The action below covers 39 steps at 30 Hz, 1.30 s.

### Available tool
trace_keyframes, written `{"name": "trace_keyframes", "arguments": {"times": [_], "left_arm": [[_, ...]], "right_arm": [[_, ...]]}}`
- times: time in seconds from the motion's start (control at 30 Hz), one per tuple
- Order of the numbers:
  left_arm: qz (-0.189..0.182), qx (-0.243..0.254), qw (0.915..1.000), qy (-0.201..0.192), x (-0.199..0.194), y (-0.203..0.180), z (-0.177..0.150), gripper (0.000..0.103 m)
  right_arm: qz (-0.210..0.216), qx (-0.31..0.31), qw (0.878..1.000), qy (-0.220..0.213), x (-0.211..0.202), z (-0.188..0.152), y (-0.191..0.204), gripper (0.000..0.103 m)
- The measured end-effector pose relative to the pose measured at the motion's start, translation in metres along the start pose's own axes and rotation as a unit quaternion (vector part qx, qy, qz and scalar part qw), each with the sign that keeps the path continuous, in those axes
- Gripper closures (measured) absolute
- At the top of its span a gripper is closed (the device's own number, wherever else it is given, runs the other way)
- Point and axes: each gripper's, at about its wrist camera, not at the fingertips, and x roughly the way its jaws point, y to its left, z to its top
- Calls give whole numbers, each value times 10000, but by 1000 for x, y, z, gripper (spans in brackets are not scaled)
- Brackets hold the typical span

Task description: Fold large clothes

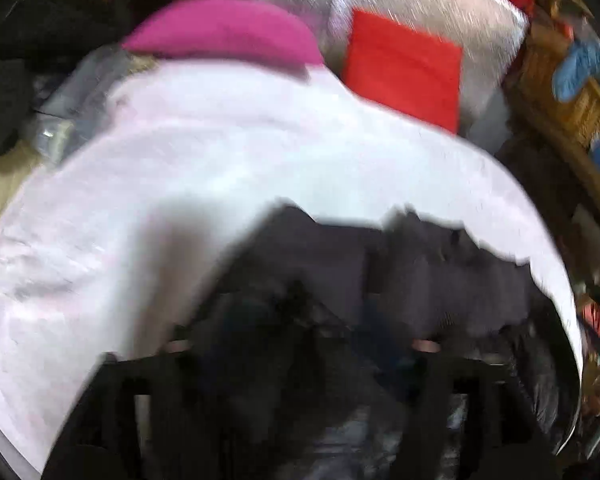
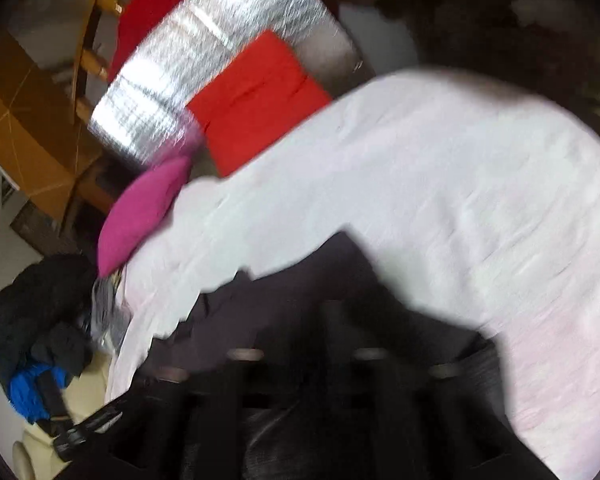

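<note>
Dark garment (image 1: 420,280) bunched over pale pink sheet (image 1: 220,160), hiding left gripper (image 1: 304,344) and right gripper (image 2: 304,356); grip state impossible to tell through blur. Risk: uneven pull from either side skews fold, drags sheet, nudges magenta pillow (image 1: 224,28).

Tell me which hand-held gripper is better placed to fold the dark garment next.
Hard to call from these blurred views. Both the left hand-held gripper and the right hand-held gripper sit right at the dark garment on the pale sheet; probably both together.
</note>
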Motion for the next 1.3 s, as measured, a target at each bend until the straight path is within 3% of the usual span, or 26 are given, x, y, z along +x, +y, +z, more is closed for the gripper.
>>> {"name": "trace_keyframes", "arguments": {"times": [0.07,0.13,0.27,0.33,0.4,0.5,0.6,0.67,0.8,0.93,1.03,1.07,1.1,1.13,1.3], "left_arm": [[309,-134,9994,-95,-5,21,8,26],[547,-312,9979,128,3,46,10,26],[482,-537,9943,784,32,69,5,27],[223,-350,9947,937,39,60,-1,30],[96,-49,9943,1065,51,46,-6,50],[315,153,9940,1041,61,36,-11,65],[258,82,9964,800,60,33,-4,80],[295,24,9967,750,67,33,0,81],[470,-112,9956,803,76,40,-4,76],[354,-237,9954,857,63,44,-5,72],[173,-264,9954,904,48,47,-7,61],[101,-290,9957,877,41,48,-8,51],[80,-303,9960,835,34,50,-9,41],[80,-294,9968,741,24,52,-10,38],[152,-173,9981,564,-4,66,-25,37]], "right_arm": [[16,66,9996,-257,-4,7,-11,0],[14,-13,10000,62,6,11,-15,0],[-404,-276,9973,544,43,12,-8,3],[-498,-436,9944,827,65,11,0,12],[-714,-625,9890,1135,87,5,7,45],[-1156,-1104,9814,1061,101,-3,26,55],[-1034,-1066,9870,613,84,6,32,75],[-1020,-1047,9883,432,78,8,34,76],[-1190,-818,9877,597,98,-2,17,76],[-656,-306,9955,617,89,2,5,73],[-302,-88,9965,777,68,3,-4,67],[-203,-20,9965,809,59,3,-9,55],[-134,22,9970,766,47,1,-13,33],[-102,17,9978,658,36,1,-17,27],[18,48,9987,502,-5,-7,-37,27]]}}
